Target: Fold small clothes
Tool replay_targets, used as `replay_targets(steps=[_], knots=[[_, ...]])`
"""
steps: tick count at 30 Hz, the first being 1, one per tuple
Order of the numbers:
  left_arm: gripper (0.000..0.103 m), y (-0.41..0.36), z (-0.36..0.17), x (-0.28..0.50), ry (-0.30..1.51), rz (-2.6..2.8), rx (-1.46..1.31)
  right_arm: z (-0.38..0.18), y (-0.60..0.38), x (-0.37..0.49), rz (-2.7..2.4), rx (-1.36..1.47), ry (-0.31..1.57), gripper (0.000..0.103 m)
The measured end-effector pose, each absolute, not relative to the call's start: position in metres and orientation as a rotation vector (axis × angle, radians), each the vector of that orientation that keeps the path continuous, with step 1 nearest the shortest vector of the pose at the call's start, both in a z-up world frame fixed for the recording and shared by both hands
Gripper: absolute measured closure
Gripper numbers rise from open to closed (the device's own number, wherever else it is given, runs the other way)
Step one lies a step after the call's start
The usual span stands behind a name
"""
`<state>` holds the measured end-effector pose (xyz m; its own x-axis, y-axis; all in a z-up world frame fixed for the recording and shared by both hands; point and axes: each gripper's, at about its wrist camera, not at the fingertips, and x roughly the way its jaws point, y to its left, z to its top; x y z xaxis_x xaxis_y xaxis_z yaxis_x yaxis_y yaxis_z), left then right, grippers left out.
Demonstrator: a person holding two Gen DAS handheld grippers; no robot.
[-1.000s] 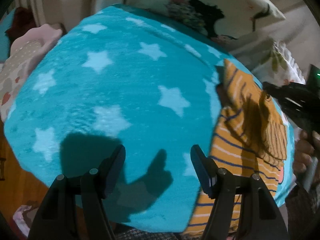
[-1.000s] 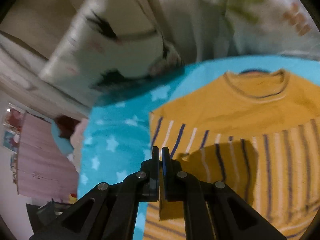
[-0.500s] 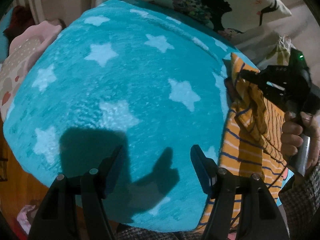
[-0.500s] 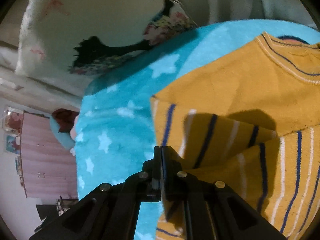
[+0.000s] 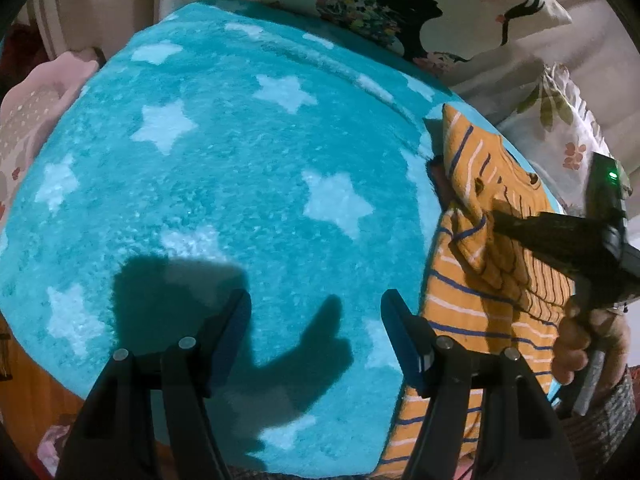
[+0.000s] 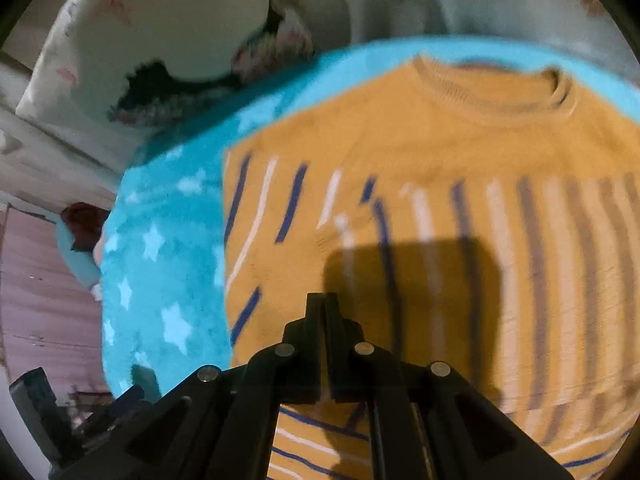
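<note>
A small mustard-yellow sweater (image 6: 460, 168) with blue and white stripes lies on a turquoise star blanket (image 5: 240, 168). In the left wrist view the sweater (image 5: 472, 312) lies at the right edge, with a sleeve folded over its body. My left gripper (image 5: 316, 332) is open and empty above the bare blanket, left of the sweater. My right gripper (image 6: 325, 312) has its jaws together just above the folded sleeve; whether cloth is pinched between them is hidden. It also shows in the left wrist view (image 5: 500, 220), over the sweater.
Printed pillows (image 5: 440, 8) lie behind the blanket. A pink cushion (image 5: 36, 112) lies at the left. A wooden edge (image 5: 24, 392) shows below the blanket at the lower left.
The right gripper carried the sleeve inward across the sweater and lowered it; the sleeve now lies over the body. The left gripper has stayed open and nearly still.
</note>
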<state>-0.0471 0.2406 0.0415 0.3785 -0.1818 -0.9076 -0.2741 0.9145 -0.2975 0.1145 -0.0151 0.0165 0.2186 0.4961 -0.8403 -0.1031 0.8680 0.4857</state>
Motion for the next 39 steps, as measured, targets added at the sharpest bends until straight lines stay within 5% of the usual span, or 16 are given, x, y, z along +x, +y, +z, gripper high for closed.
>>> replay_targets(steps=[6,10,18,39], knots=[[0.037,0.239,0.038,-0.047,1.201,0.037,-0.420,0.026,0.007,0.105,0.489,0.339,1.265,0.098],[0.037,0.232,0.032,-0.041,1.214,-0.002,-0.407,0.042,-0.015,0.086,0.439,0.338,1.218,0.081],[0.037,0.198,0.035,-0.039,1.217,-0.068,-0.337,0.053,-0.089,0.027,0.187,0.225,1.160,0.067],[0.037,0.052,0.073,-0.123,1.134,-0.032,-0.094,0.043,-0.210,-0.098,0.067,0.175,1.127,0.054]])
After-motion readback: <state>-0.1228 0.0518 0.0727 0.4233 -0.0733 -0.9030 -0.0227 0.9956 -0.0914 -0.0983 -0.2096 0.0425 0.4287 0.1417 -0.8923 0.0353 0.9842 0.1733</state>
